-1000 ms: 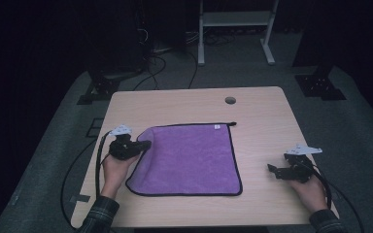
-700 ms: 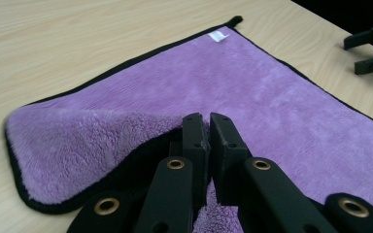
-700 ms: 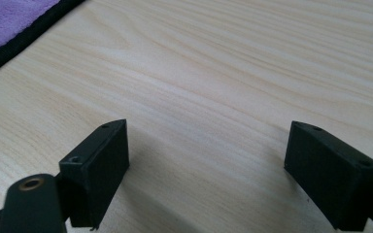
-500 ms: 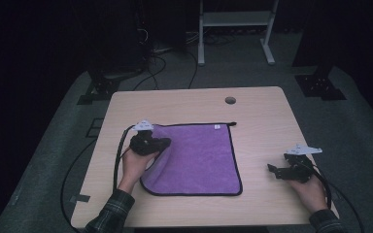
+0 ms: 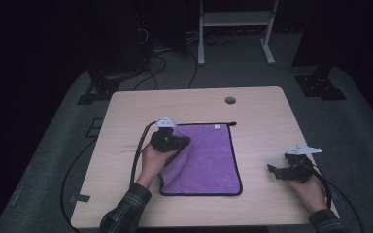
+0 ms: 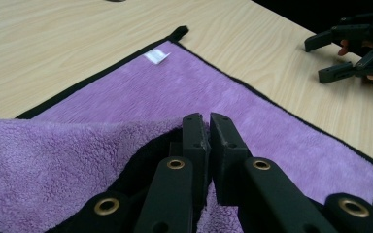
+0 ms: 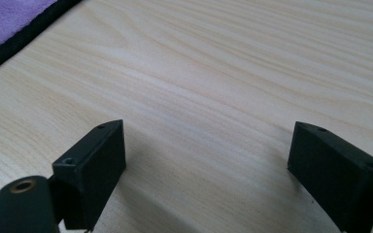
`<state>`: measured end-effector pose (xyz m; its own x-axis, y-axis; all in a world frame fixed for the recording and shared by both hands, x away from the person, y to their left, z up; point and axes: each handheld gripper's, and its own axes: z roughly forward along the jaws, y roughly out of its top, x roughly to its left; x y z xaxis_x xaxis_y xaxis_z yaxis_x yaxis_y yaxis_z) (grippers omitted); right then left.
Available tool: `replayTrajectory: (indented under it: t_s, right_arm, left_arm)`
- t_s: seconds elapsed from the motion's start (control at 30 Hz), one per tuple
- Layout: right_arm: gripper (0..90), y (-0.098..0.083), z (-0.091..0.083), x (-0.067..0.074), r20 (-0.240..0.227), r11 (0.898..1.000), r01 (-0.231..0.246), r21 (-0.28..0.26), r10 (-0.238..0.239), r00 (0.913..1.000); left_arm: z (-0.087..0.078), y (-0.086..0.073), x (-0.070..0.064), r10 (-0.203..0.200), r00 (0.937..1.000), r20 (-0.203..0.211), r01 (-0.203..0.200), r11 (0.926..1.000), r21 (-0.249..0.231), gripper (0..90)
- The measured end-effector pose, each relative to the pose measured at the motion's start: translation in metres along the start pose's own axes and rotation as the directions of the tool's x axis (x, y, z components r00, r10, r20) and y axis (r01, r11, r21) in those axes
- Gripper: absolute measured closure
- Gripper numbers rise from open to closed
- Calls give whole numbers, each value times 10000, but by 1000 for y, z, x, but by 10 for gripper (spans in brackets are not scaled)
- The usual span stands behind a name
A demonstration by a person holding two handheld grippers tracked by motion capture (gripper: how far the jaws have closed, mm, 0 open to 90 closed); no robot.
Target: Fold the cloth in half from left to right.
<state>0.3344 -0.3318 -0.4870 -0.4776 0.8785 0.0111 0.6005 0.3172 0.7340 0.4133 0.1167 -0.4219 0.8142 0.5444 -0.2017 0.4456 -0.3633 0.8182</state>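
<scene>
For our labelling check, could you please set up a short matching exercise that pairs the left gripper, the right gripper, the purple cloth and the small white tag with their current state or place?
Column one:
1. left gripper
2. right gripper
3. purple cloth
4. white tag

Column two:
A. jaws wide apart over bare wood
B. near the cloth's far edge
C. jaws shut on the cloth's edge
D. one side lifted and folded over

Pairs: 1-C, 2-A, 3-D, 4-B
</scene>
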Motion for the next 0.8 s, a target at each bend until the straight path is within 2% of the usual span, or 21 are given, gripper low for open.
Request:
replayTrajectory:
  t_s: [0.17, 0.8]
  right_arm:
    - [126, 0, 0, 0, -1, 10000, 0, 1, 0, 10000]
    - [126, 0, 0, 0, -1, 10000, -2, -4, 2, 10000]
  left_arm:
    - [17, 7, -6, 61, 9996, 293, -62, 10000, 18, 855]
    - [60, 20, -19, 83, 9960, 893, -95, 9999, 128, 855]
